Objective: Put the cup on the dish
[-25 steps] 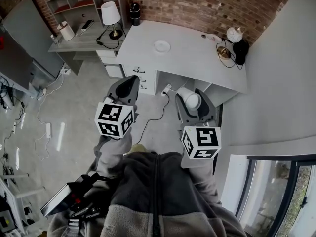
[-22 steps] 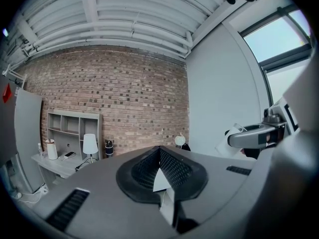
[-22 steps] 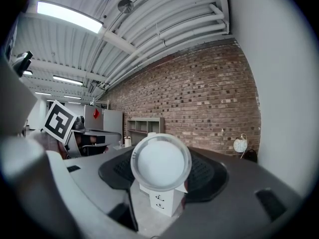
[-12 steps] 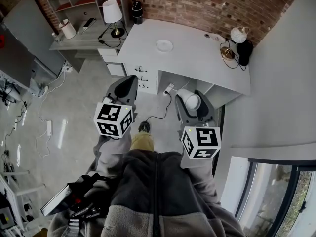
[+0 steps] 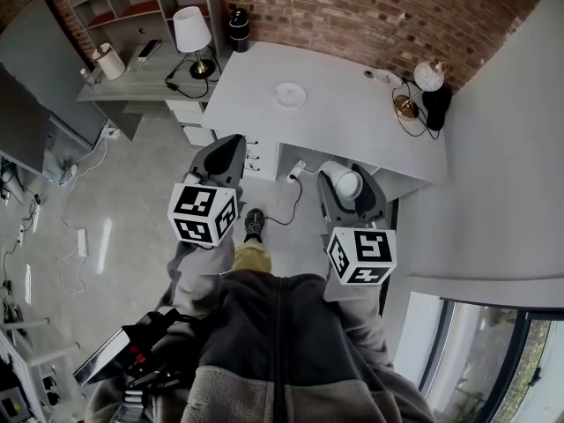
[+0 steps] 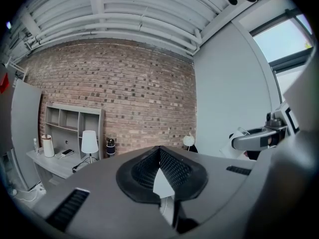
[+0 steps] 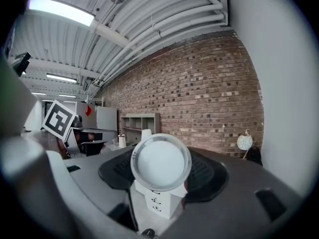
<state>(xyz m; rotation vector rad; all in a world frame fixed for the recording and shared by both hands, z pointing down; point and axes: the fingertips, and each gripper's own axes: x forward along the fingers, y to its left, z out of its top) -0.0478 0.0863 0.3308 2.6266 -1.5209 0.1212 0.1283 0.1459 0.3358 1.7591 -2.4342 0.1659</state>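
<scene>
- Compared with one second ago, the white desk surface sits a little lower in the head view. A dark shoe now shows on the grey floor between the two grippers, where before only a tan trouser leg was seen.
- Both grippers keep almost the same places in the head view as before.
- The right hand-held gripper is closed on the white cup, and its black pads press the cup from both sides.
- The cup lies on its side in the jaws, with one round end turned to the gripper's camera. I cannot tell if this end is the mouth or the base.
- The cup is in the air, near the front edge of the surface and well apart from the dish.
- The small white round dish lies on the surface, toward its back left part.
- The left hand-held gripper has its jaws together at the tips and holds nothing. In the head view it is above the floor, in front of the left end of the surface.
- A black cylinder stands near the back left corner of the surface, and a globe-shaped lamp stands at the back right.
- A table lamp with a white shade stands on a lower grey desk at the left.
- A red brick wall runs behind both desks.
</scene>
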